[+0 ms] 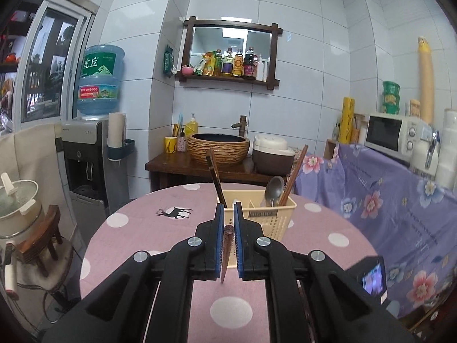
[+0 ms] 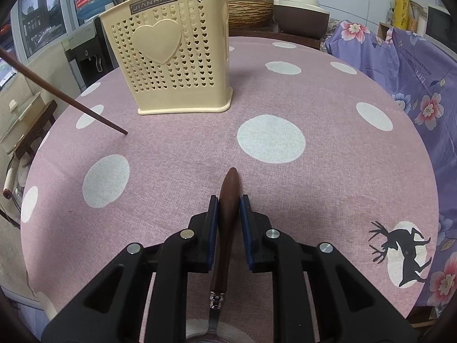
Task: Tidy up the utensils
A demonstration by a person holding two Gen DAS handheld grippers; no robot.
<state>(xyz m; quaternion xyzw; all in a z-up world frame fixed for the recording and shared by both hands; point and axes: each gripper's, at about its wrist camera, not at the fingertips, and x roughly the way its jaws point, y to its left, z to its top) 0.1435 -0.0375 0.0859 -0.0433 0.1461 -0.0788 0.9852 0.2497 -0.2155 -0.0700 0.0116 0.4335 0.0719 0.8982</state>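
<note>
Jaws pinching slim brown chopstick (image 1: pixel 227 253), tapered

We see a pink polka-dot cloth (image 2: pixel 200 148) covering the round surface, a deer print (image 1: pixel 174 212) on it. Behind stand a water dispenser (image 1: pixel 82 154), a woven basin (image 1: pixel 218 148), a rice cooker (image 1: pixel 272 154) and a white microwave (image 1: pixel 392 134) on a floral purple cloth (image 1: pixel 400 200).

Tablecloth (image 2: pixel 200 148) lies bare and passable between near edge and utensil holder (image 2: pixel 171 57). A slanting chopstick (image 2: pixel 71 100) crosses the left approach.
</note>
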